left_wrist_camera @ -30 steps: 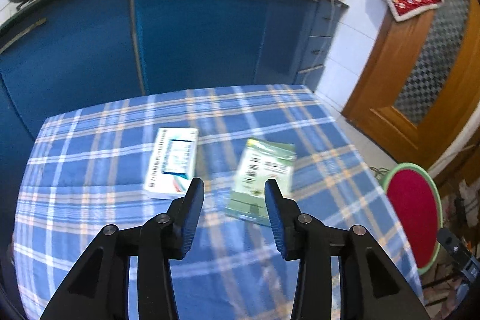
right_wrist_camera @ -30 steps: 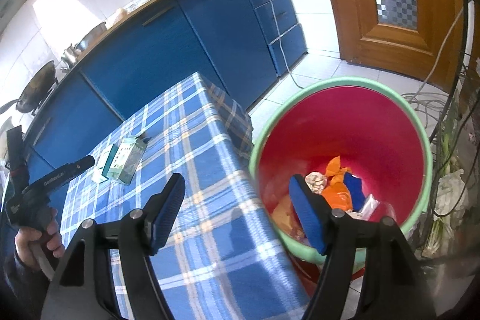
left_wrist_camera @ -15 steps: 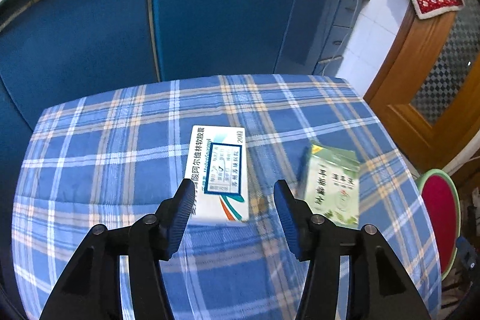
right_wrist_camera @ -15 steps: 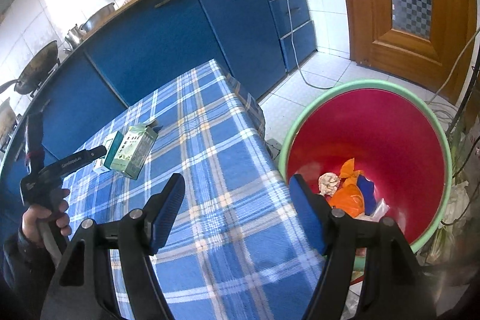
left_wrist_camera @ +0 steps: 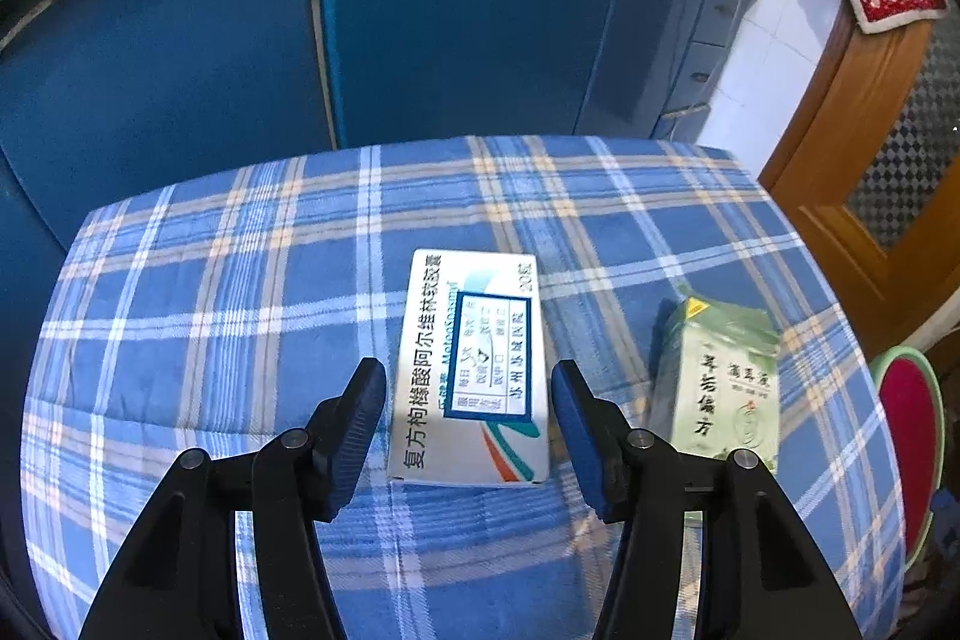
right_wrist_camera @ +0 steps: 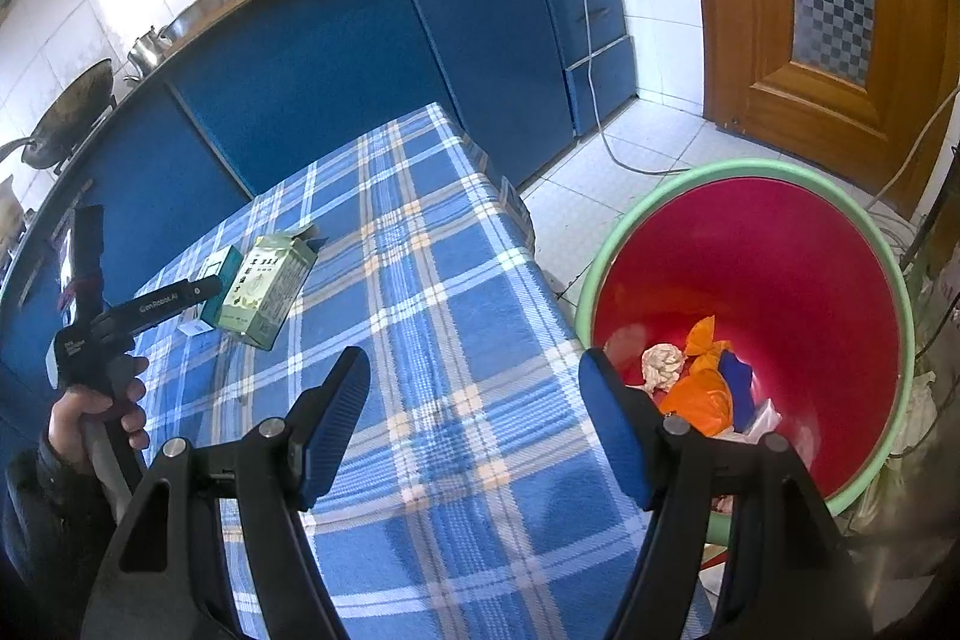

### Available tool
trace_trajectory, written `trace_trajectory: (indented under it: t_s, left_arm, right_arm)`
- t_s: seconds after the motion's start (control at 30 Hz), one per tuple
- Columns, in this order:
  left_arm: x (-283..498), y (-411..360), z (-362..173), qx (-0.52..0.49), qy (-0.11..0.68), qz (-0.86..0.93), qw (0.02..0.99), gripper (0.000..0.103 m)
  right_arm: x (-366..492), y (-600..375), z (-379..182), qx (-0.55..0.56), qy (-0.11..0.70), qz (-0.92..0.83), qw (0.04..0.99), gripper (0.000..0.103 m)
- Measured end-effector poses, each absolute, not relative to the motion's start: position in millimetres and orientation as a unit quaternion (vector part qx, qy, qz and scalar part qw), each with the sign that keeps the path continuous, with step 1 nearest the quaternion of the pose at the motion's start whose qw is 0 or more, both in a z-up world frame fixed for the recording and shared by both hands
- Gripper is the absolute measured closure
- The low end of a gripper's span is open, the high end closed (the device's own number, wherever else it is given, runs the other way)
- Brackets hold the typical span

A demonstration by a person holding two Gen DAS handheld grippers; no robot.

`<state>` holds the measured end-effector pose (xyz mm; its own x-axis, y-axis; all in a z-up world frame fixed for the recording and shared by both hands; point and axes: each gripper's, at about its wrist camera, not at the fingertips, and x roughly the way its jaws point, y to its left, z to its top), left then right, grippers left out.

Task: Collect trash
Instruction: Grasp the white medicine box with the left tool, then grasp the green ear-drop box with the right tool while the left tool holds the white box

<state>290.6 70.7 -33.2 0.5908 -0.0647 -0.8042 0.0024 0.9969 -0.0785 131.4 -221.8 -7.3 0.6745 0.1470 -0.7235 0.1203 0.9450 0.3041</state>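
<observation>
A white medicine box (left_wrist_camera: pixel 474 370) lies flat on the blue plaid tablecloth (left_wrist_camera: pixel 240 292). My left gripper (left_wrist_camera: pixel 468 400) is open, its jaws on either side of the box's near half, not closed on it. A green box (left_wrist_camera: pixel 720 388) lies just right of it, also seen in the right wrist view (right_wrist_camera: pixel 267 289). My right gripper (right_wrist_camera: pixel 474 406) is open and empty above the table's right edge, beside the red bin with a green rim (right_wrist_camera: pixel 780 280) that holds orange and white trash.
Blue kitchen cabinets (left_wrist_camera: pixel 420 10) stand behind the table. A wooden door (right_wrist_camera: pixel 840 10) is at the right. A white cable (right_wrist_camera: pixel 594 88) runs down onto the tiled floor. The bin (left_wrist_camera: pixel 906 430) stands on the floor to the table's right.
My left gripper has moved forward and left, from over the green box to straddling the white box. My right gripper has drawn back from above the bin toward the table.
</observation>
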Motion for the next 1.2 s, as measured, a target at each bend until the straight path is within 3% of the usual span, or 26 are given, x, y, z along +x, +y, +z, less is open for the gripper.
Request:
trace_trajectory:
  t_s: [0.17,0.27,1.07,1.2]
  left_arm:
    - [293,71,-39,-0.043,0.454,-0.023,0.890,0.044]
    - [293,70,-40,-0.043,0.448,-0.021,0.893,0.052]
    - [228,108,-23,-0.081,0.408,0.040,0.908,0.052]
    - [225,121,-26,-0.098,0.406,0.051,0.907,0.052]
  right_arm:
    - [134,-222,-11,0.168,0.408,0.006,0.897,0.030]
    - [134,-222,-12,0.168,0.410,0.006,0.897,0.030]
    - [174,-140,-2,0.123,0.415,0.065,0.899,0.030]
    - [188,-115,-4,0.116,0.417,0.075,0.898,0.025]
